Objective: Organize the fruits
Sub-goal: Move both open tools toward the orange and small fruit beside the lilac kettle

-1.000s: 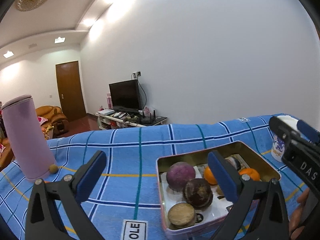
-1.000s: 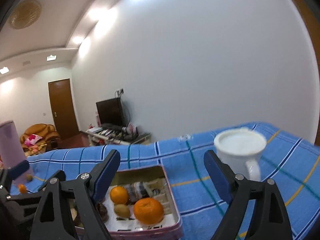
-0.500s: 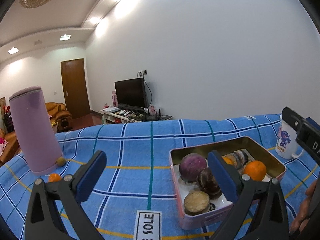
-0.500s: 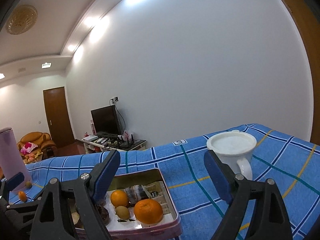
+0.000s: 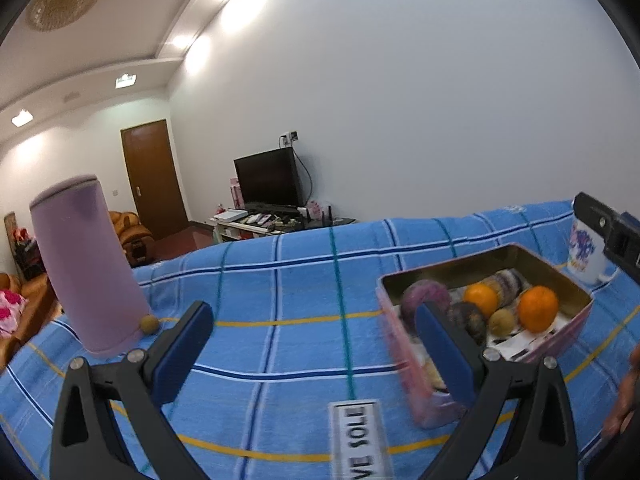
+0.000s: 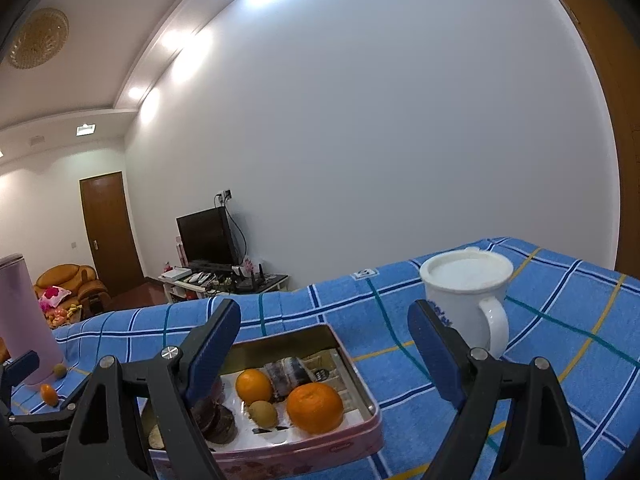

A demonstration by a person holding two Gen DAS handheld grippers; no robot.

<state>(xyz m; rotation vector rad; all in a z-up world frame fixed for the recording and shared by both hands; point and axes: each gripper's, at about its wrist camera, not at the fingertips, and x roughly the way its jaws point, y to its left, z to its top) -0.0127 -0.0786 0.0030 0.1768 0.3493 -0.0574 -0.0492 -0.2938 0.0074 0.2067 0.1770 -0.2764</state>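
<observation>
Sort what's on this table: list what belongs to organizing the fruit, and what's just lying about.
Belongs to the job:
- pink tin
- large orange
- small orange
- brown fruit
- loose small orange
- loose brown fruit

Just lying about:
- white mug
- pink tumbler
- blue checked cloth

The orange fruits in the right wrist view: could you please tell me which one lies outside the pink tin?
It is the small orange fruit on the blue checked cloth beside the tall pink cylinder; the other two oranges sit inside the pink rectangular tin.

Pink flask & white mug on blue cloth (TV behind).
</observation>
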